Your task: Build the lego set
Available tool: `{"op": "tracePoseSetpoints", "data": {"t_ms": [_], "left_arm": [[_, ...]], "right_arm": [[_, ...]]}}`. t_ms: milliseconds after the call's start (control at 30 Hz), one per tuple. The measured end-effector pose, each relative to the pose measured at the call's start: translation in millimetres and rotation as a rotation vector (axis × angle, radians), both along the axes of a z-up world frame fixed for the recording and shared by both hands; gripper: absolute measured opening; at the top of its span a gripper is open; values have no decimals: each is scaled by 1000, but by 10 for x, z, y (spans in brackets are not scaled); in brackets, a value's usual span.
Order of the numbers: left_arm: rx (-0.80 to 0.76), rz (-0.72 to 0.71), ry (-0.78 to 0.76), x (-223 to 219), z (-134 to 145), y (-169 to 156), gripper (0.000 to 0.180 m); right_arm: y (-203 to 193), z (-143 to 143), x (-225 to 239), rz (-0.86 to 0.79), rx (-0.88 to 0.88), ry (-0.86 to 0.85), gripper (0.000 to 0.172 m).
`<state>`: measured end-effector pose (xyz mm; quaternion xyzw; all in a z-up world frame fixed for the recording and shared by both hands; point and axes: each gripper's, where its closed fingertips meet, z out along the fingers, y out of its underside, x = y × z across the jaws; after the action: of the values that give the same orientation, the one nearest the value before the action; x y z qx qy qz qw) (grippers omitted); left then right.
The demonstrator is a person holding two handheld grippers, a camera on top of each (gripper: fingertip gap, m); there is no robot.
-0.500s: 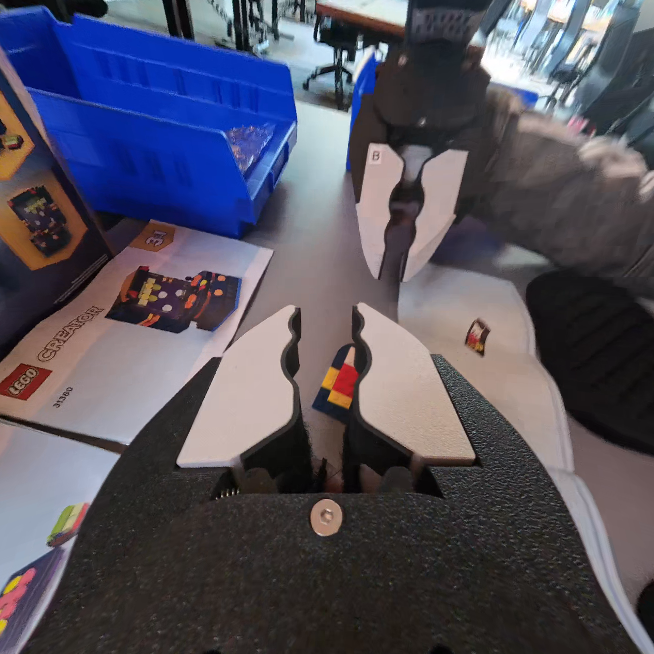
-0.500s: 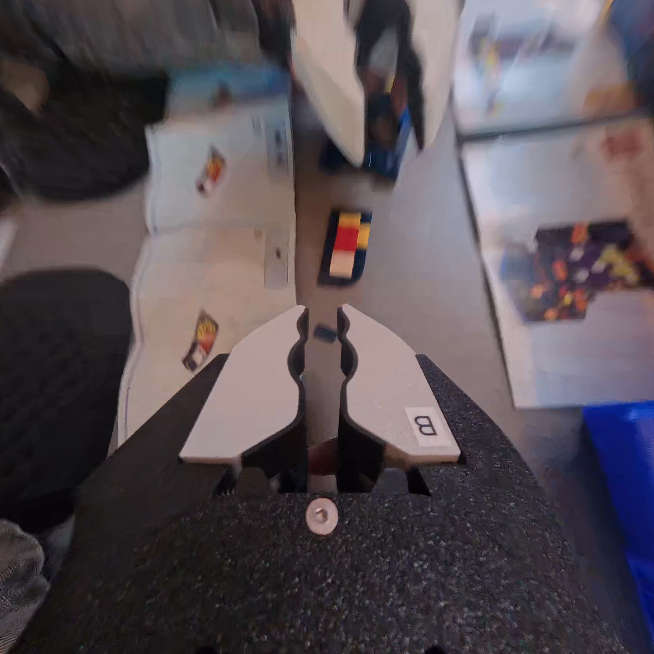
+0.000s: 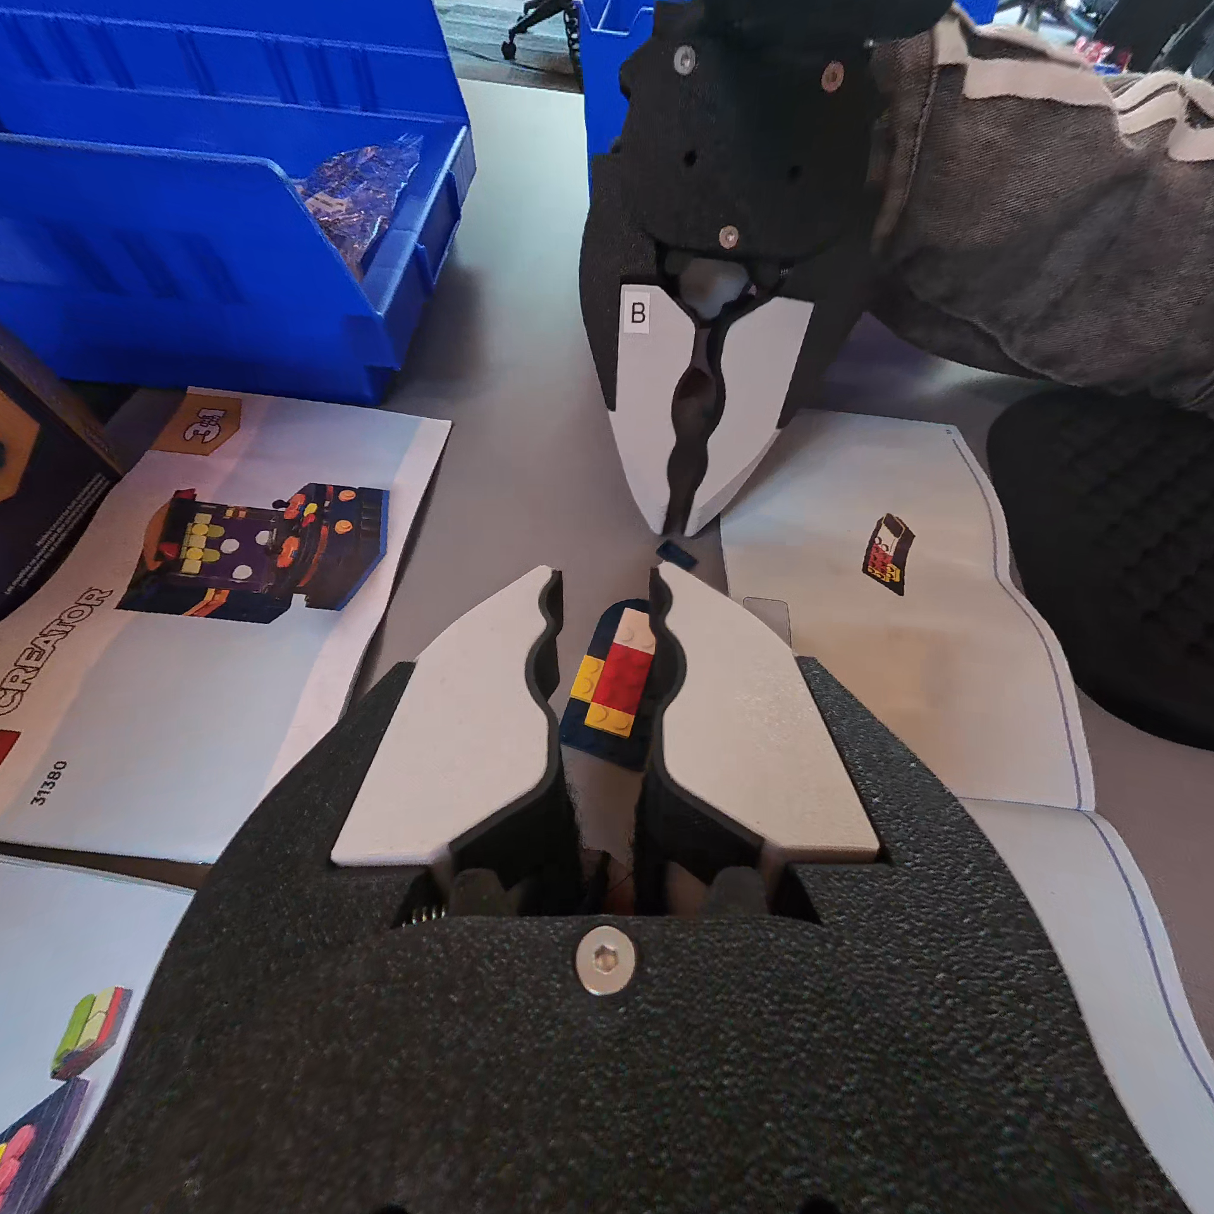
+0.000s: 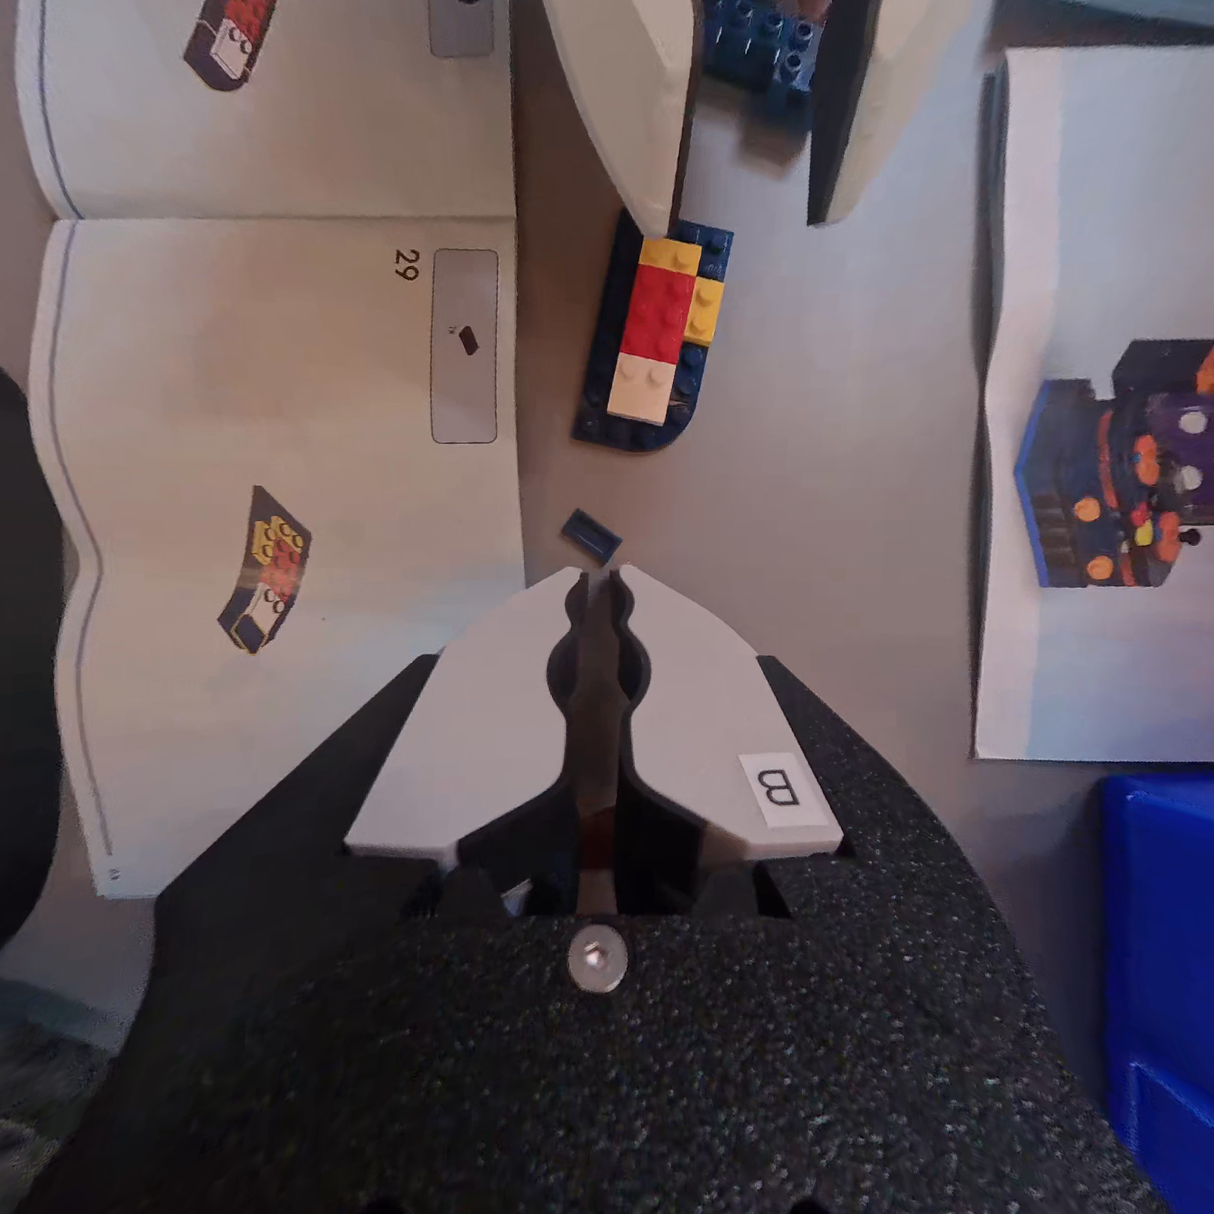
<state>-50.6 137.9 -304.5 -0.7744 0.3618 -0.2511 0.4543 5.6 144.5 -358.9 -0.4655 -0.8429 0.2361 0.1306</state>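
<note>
A small brick assembly, a dark blue plate topped with white, red and yellow bricks, lies flat on the grey table. It also shows in the right wrist view. My left gripper is open and hovers over it. Its right finger is close beside the assembly and its left finger stands clear. A small dark blue tile lies on the table just ahead of my right gripper. That gripper's fingers are nearly together with a thin slit between them and nothing in it. From the left wrist view, the right gripper points down with its tips right at the tile.
An open instruction booklet lies beside the assembly, and a closed one on the other side. Blue bins stand at the back by a dark box. A dark blue studded piece lies beyond the assembly. A black seat and a grey sleeve are nearby. The gap from one gripper's tips to the other's is roughly 8 centimetres. The dark blue studded piece is closer to my left gripper, around 8 centimetres from its tips; the right tips are 12 centimetres off.
My right gripper has moved down and forward to the dark blue tile, and its fingers have closed to a thin slit. My left gripper has come lower over the assembly, staying open.
</note>
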Motion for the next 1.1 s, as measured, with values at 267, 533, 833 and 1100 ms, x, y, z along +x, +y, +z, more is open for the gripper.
{"op": "tracePoseSetpoints", "data": {"t_ms": [267, 533, 833, 1100], "left_arm": [[-4, -18, 11, 21, -32, -22, 25], [2, -13, 9, 37, -33, -14, 24], [-148, 181, -644, -154, 522, 210, 28], [-238, 77, -1007, -168, 985, 114, 29]], "right_arm": [[-47, 68, -89, 47, 30, 86, 19], [-73, 3, -131, 66, -54, 121, 8], [206, 1029, -480, -75, 143, 666, 7], [97, 1597, -558, -44, 537, 808, 7]]}}
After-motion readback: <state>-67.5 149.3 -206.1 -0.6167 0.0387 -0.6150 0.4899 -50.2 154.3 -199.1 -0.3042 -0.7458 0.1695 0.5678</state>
